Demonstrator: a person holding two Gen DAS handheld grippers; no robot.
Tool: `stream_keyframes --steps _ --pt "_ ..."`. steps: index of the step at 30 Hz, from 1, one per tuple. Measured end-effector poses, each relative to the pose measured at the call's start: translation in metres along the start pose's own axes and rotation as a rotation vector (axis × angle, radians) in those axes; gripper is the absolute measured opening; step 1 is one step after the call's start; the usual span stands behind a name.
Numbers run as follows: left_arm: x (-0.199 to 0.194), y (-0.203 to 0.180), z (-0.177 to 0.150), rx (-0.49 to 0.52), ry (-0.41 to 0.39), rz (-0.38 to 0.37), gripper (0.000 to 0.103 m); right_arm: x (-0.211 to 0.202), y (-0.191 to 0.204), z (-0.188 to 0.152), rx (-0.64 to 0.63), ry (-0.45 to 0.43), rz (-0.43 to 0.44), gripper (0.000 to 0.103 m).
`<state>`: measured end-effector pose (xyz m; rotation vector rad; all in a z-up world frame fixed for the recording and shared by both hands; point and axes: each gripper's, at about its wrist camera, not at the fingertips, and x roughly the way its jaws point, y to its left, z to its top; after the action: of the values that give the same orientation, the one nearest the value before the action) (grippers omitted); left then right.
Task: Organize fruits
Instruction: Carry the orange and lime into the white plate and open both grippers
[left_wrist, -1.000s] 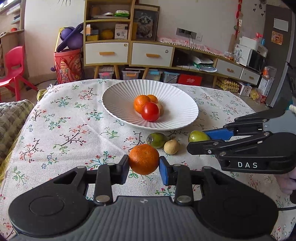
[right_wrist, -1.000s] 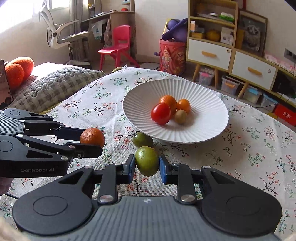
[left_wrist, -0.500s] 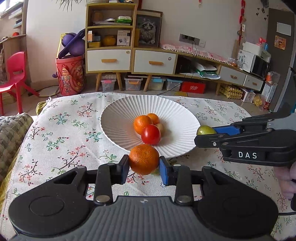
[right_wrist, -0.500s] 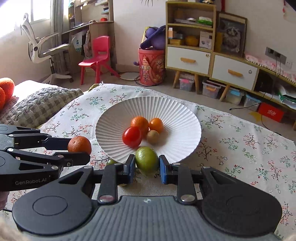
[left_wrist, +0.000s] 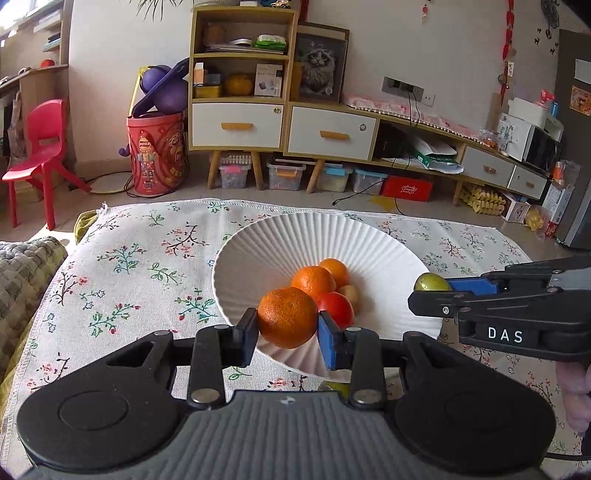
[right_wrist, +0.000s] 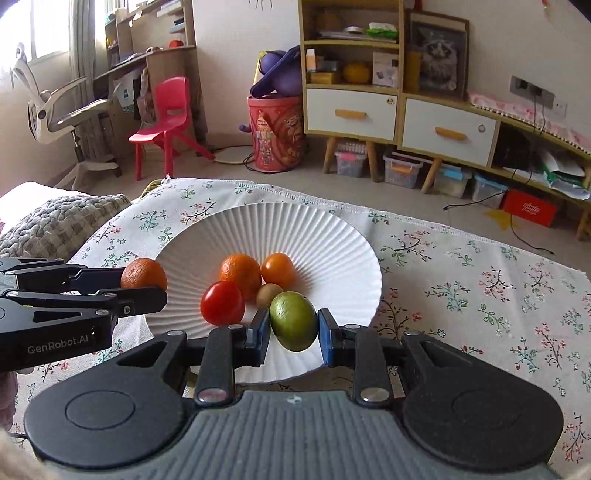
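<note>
On my left side, my left claw (left_wrist: 287, 334) is pinching an orange (left_wrist: 287, 317) between its two pads, and the fruit hangs above the near rim of the white plate (left_wrist: 258, 251), just in front of the claw. From the right wrist view I see the same orange (right_wrist: 144, 273) at the left edge of the plate (right_wrist: 332, 236), not yet lying on it.

Ahead of both claws, in the middle of the plate, four fruits already lie close together: a red tomato (right_wrist: 222, 302), a larger orange fruit (right_wrist: 241, 270), a smaller orange one (right_wrist: 277, 269) and a little brownish fruit (right_wrist: 269, 293). I judge this part of the work as done.

On my right side, my right claw (right_wrist: 291, 334) is pressed on a green fruit (right_wrist: 293, 320), which is held over the near edge of the plate, close in front of the brownish one. The left wrist view shows this green fruit (left_wrist: 431, 283) at the right rim.

So two fruits are left to put down. Under my left claw, low by the near edge of the plate, there is a bit of something greenish (left_wrist: 334, 386) on the flowered cloth (left_wrist: 129, 258); I cannot tell what it is, but it may be another fruit that waits.
</note>
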<state>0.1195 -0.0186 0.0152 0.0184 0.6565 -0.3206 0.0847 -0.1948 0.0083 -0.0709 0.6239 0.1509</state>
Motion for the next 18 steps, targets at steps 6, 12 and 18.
stream_keyframes --steps 6,12,18 --pt "0.016 -0.001 0.001 0.000 0.020 0.011 0.019 0.011 -0.005 -0.002 -0.001 0.011 -0.026 0.025" --pt "0.023 -0.004 0.000 -0.002 0.033 0.009 0.019 0.014 -0.007 -0.004 -0.010 0.012 -0.030 0.025" --pt "0.028 -0.011 0.000 0.012 0.041 -0.008 0.019 0.016 -0.008 -0.005 -0.015 0.005 -0.019 0.025"
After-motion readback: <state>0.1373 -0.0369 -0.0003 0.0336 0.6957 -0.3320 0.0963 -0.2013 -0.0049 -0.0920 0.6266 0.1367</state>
